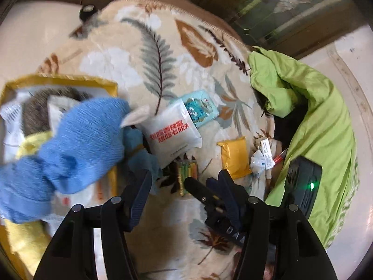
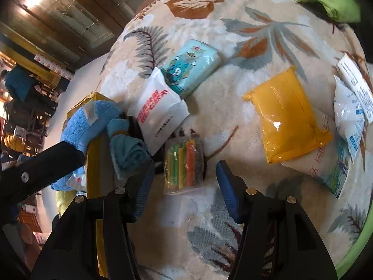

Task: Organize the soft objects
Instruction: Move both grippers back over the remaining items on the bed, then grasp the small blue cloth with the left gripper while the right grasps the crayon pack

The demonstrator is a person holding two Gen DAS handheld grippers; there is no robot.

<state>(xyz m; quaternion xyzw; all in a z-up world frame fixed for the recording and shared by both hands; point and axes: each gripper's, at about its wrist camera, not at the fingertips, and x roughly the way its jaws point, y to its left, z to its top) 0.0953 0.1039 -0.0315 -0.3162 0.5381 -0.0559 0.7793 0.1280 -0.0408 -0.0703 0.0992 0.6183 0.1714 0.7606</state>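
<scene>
A fluffy blue towel point(image 1: 77, 140) hangs over the yellow box point(image 1: 58, 79) at the left; it also shows in the right wrist view point(image 2: 86, 121). A rolled teal cloth point(image 1: 139, 154) lies beside the box, also in the right wrist view point(image 2: 130, 154). My left gripper point(image 1: 184, 182) is open and empty above the leaf-patterned blanket point(image 1: 130, 53), just right of the teal cloth. My right gripper point(image 2: 185, 177) is open and empty, its fingers either side of a clear pack of coloured sticks point(image 2: 184, 163). The right gripper's fingers show in the left wrist view point(image 1: 209, 193).
On the blanket lie a white packet with red print point(image 2: 158, 114), a light blue tissue pack point(image 2: 193, 65), a yellow packet point(image 2: 289, 116) and white sachets point(image 2: 349, 114). A green jacket point(image 1: 314, 107) is bunched at the right. The box holds a grey furry item point(image 1: 39, 107) and yellow cloth point(image 1: 25, 235).
</scene>
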